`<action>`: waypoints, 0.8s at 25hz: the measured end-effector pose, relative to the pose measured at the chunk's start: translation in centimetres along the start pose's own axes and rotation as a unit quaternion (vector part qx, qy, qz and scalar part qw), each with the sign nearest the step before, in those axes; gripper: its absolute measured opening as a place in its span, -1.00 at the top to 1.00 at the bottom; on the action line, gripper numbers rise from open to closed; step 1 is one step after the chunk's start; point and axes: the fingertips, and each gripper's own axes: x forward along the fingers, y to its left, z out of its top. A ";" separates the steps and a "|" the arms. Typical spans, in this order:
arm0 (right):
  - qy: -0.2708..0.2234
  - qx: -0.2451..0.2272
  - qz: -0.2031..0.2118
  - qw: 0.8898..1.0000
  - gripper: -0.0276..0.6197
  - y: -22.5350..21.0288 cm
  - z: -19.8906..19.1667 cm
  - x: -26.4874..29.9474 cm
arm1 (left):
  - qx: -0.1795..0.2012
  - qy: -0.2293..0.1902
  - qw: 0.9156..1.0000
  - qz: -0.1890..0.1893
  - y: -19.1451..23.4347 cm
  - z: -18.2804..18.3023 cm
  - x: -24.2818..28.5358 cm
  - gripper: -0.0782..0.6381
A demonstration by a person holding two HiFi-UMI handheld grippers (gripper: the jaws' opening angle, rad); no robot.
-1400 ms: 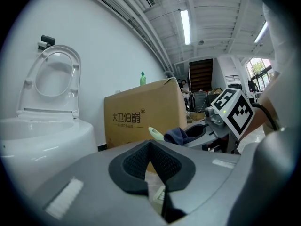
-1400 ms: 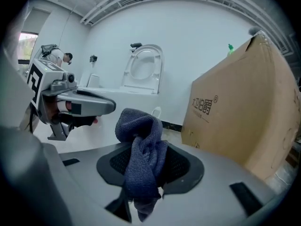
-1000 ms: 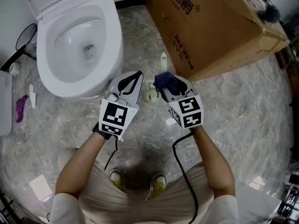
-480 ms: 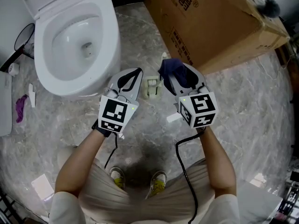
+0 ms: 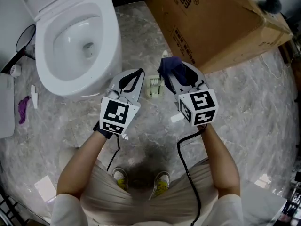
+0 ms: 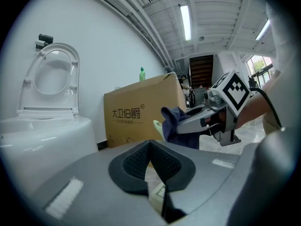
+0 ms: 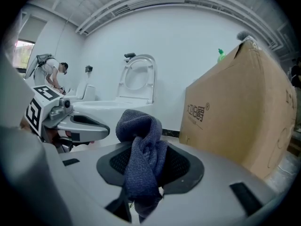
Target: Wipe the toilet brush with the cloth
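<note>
The toilet brush (image 5: 154, 85), pale green and white, stands in its holder on the floor between my two grippers. Its handle tip (image 6: 157, 126) pokes out just behind the cloth. My right gripper (image 5: 165, 74) is shut on a dark blue cloth (image 5: 171, 68), which bunches up between the jaws (image 7: 141, 147) and hangs close against the brush handle. My left gripper (image 5: 139, 73) sits just left of the brush, jaws closed to a point with nothing in them (image 6: 149, 142). Through the gap below its pads the holder (image 6: 158, 195) shows.
A white toilet (image 5: 70, 36) with its seat raised stands at the left. A large cardboard box (image 5: 221, 22) fills the right, a green bottle (image 6: 142, 73) on top. A purple scrap (image 5: 22, 108) and small white items lie by the left wall. A person (image 7: 49, 69) bends far off.
My right gripper has carried the cloth forward and slightly right, up to the brush handle. The left gripper has hardly moved.
</note>
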 end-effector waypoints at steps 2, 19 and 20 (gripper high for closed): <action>0.013 0.007 0.007 1.000 0.42 0.1 -0.9 0.5 | 0.003 0.004 1.000 0.001 0.0 -0.2 -0.1 0.78; 0.145 0.036 0.043 0.988 0.42 1.7 -11.1 2.8 | 0.003 0.009 1.000 0.001 0.1 -0.3 0.0 0.78; 0.157 0.044 0.047 0.985 0.42 1.9 -12.0 2.9 | 0.003 0.010 1.000 0.002 0.1 -0.4 0.1 0.78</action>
